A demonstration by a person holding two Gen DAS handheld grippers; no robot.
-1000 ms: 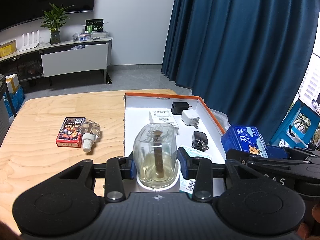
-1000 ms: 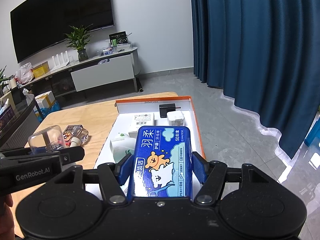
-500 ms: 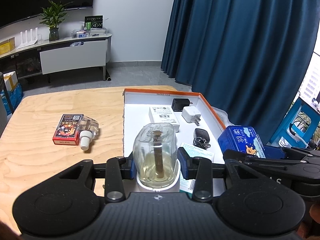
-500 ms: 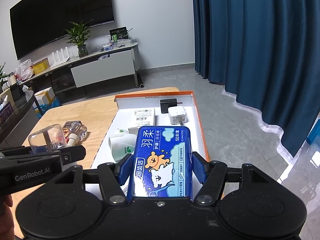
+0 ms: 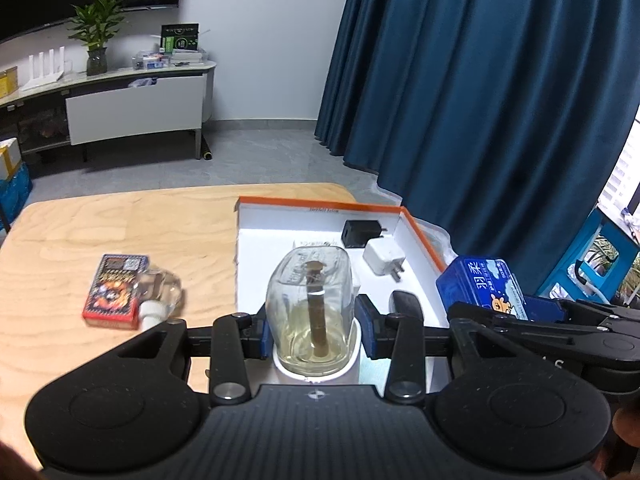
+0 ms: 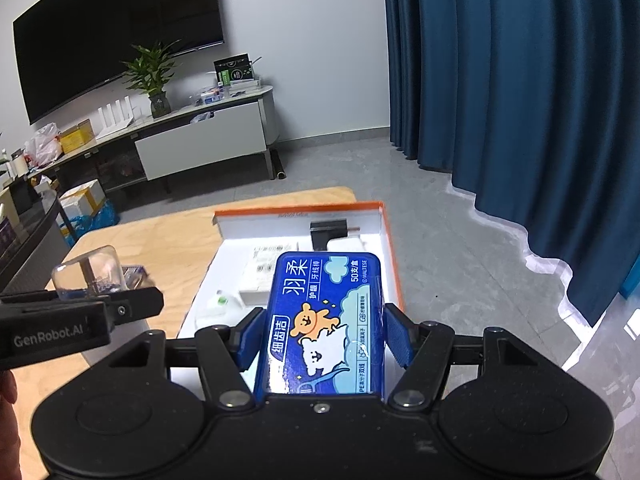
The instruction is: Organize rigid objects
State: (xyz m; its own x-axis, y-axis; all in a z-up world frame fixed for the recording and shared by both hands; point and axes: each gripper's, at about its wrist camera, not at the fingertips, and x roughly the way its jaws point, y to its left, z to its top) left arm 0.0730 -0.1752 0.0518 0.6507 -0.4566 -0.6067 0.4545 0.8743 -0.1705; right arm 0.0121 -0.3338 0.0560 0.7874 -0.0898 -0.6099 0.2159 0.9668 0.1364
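My left gripper (image 5: 314, 330) is shut on a clear glass refill bottle (image 5: 310, 312) with yellowish liquid and a brown wick, held above the near end of a white tray with an orange rim (image 5: 420, 228). My right gripper (image 6: 324, 340) is shut on a blue dental-floss box (image 6: 326, 320) with a cartoon bear, held above the tray's right side (image 6: 390, 248). The blue box also shows in the left wrist view (image 5: 480, 286). The bottle also shows in the right wrist view (image 6: 90, 272).
In the tray lie a black charger (image 5: 362, 234), a white charger (image 5: 384, 258), a black key fob (image 5: 406, 304) and a white box (image 6: 266, 264). On the wooden table (image 5: 120, 232), left of the tray, lie a red card box (image 5: 114, 290) and a second clear bottle (image 5: 162, 296).
Both grippers have moved forward over the tray with their loads, and the tray contents have slid closer under them. Neither grip has changed.
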